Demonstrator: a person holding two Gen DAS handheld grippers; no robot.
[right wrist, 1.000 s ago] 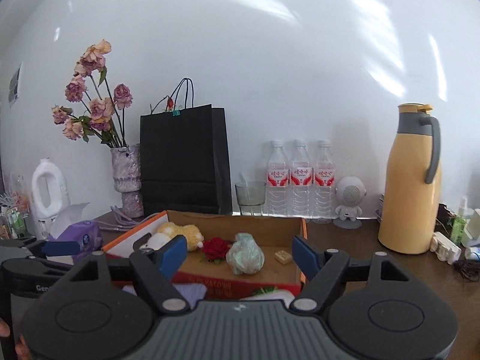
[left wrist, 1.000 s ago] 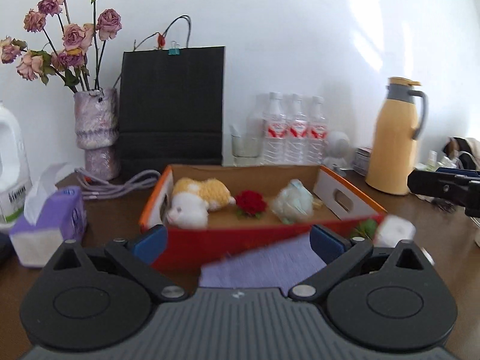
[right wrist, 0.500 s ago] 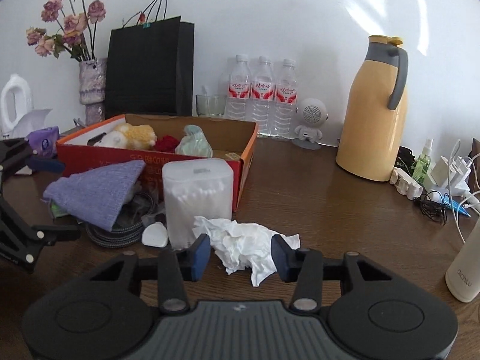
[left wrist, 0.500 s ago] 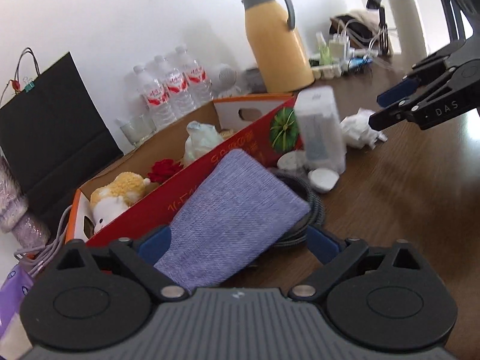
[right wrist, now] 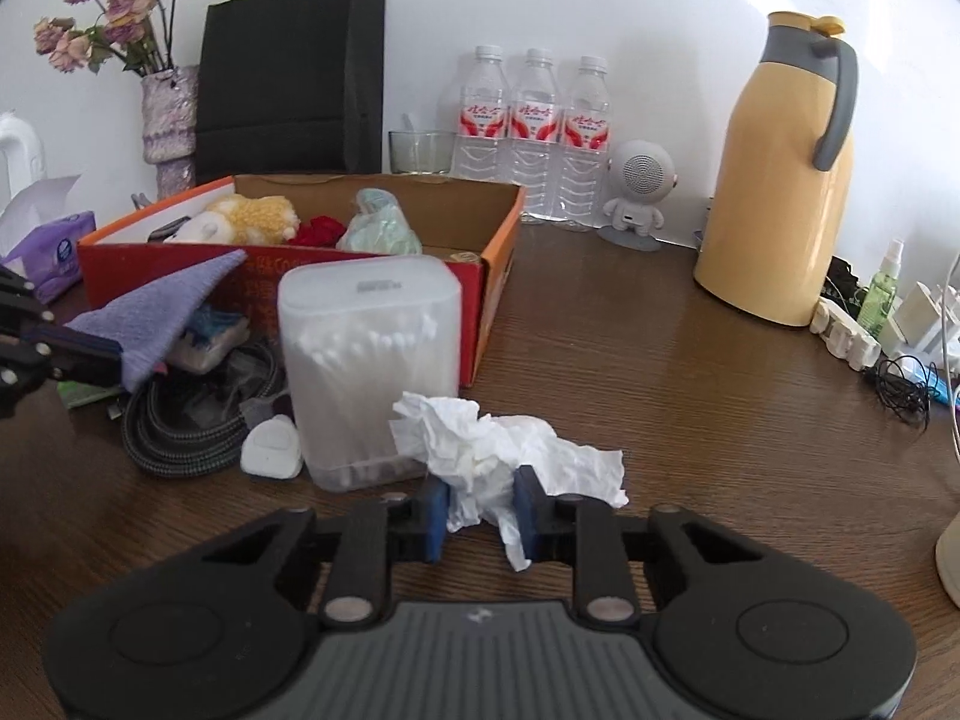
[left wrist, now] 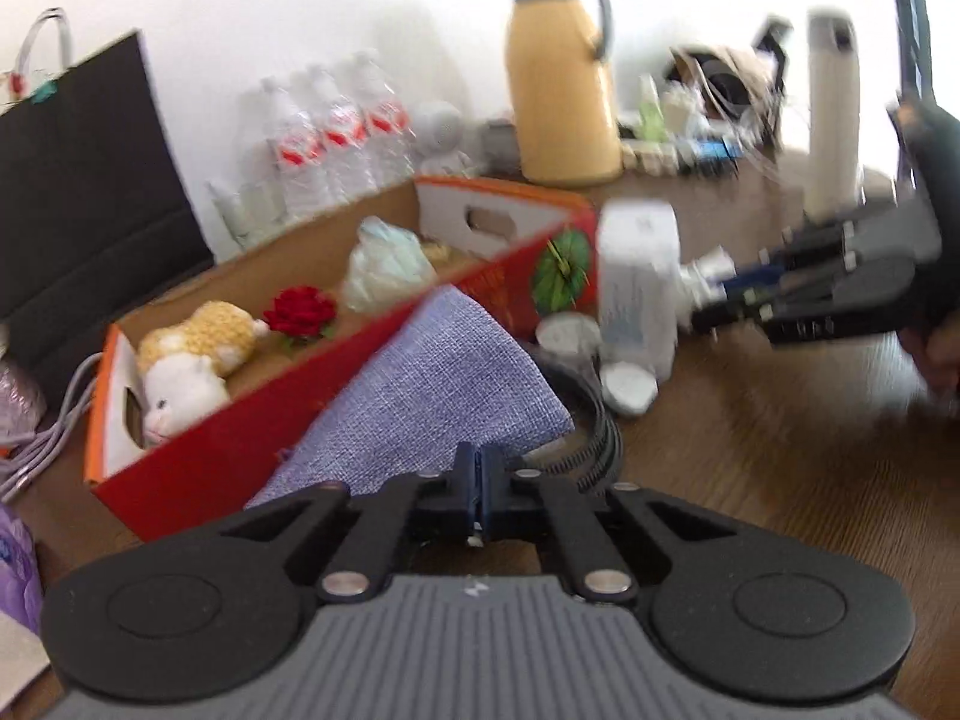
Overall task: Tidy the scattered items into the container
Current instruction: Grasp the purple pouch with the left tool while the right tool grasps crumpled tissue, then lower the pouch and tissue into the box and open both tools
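A red cardboard box (left wrist: 240,438) (right wrist: 492,276) holds a plush toy (left wrist: 192,354), a red rose (left wrist: 300,312) and a pale green bundle (left wrist: 384,264). A purple cloth (left wrist: 432,390) (right wrist: 162,312) leans on the box's front wall. My left gripper (left wrist: 480,480) (right wrist: 90,354) is shut on the cloth's near edge. A crumpled white tissue (right wrist: 480,444) lies on the table beside a clear cotton-swab box (right wrist: 366,360) (left wrist: 636,294). My right gripper (right wrist: 483,510) (left wrist: 714,294) is closing, and its blue pads press the tissue between them.
A coiled braided cable (right wrist: 180,444) and a small white case (right wrist: 270,450) lie left of the swab box. A yellow jug (right wrist: 780,180), water bottles (right wrist: 534,138), a black bag (right wrist: 288,78) and a vase (right wrist: 168,120) line the wall. Chargers and cords (right wrist: 888,354) sit at the right.
My left jaws have gone from wide open to shut on the purple cloth. The right gripper has dropped to the table and narrowed around the tissue.
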